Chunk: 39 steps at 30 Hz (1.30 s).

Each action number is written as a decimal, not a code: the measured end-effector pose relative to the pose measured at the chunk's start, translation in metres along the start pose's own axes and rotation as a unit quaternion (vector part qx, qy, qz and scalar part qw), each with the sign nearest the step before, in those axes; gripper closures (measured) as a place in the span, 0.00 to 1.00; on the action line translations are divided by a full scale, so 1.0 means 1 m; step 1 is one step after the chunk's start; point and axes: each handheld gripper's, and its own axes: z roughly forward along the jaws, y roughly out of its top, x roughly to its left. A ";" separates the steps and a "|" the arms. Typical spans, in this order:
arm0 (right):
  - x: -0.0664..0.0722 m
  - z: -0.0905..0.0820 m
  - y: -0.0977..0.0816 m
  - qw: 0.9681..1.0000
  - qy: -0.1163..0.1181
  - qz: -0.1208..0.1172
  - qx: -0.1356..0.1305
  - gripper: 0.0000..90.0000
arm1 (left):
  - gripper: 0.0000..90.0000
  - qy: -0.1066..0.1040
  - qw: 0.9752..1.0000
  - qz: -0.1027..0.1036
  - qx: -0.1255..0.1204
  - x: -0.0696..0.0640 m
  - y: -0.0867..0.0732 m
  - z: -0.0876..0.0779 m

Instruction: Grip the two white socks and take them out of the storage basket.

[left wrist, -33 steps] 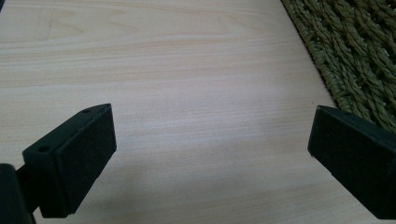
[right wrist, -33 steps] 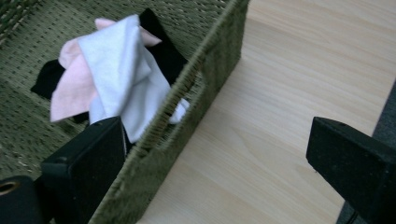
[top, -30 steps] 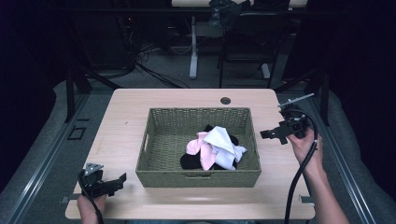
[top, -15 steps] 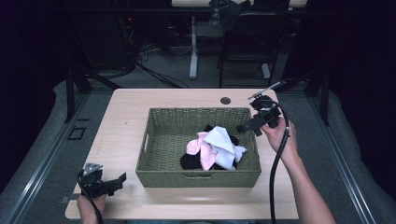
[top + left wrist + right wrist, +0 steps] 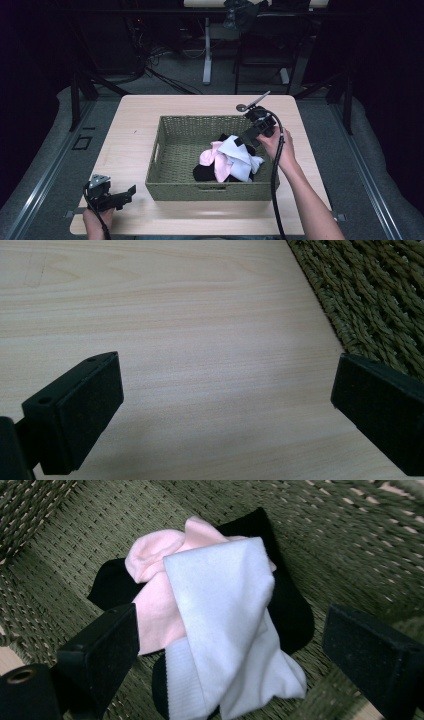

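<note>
At the lower left of the high view, the left gripper point(image 5: 131, 191) rests on the pale wooden table point(image 5: 135, 130), held by a hand point(image 5: 95, 217) that comes in from the bottom edge; it points toward the centre of the frame, just short of the near left corner of the woven basket point(image 5: 167, 150). In the left gripper view its two black jaws stand wide apart with bare wood grain between them, released and gripping nothing, and the basket's wicker wall point(image 5: 370, 295) fills the upper right corner of that frame. The green-brown basket sits in the middle of the high view, and a heap of socks lies in its right half: a white sock point(image 5: 239, 156) on top, a pink sock point(image 5: 212, 159) to its left, and a black sock point(image 5: 206, 173) under both. To the right of centre, the right gripper point(image 5: 246, 140) is held over the basket's far right corner by a hand point(image 5: 277, 145) and tilts down toward the heap, its cable trailing along the forearm. In the right gripper view its jaws are spread wide, released, at the lower left and lower right of the frame, with the white sock point(image 5: 230, 625) draped over the pink sock point(image 5: 157, 580) between them and the black sock point(image 5: 287, 610) beneath; whether the jaws touch the cloth cannot be told.
</note>
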 end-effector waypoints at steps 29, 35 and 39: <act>0.008 0.057 0.005 0.993 -0.046 0.005 0.106 0.57 | 0.01 -0.003 1.000 0.000 -0.003 0.000 0.000 -0.001; 0.007 0.057 0.004 0.992 -0.054 0.005 0.113 0.84 | 0.01 -0.003 1.000 0.001 -0.004 0.000 0.000 0.000; 0.008 0.052 0.005 0.993 -0.049 0.005 0.109 0.91 | 0.01 -0.003 1.000 0.001 0.000 0.000 0.000 -0.001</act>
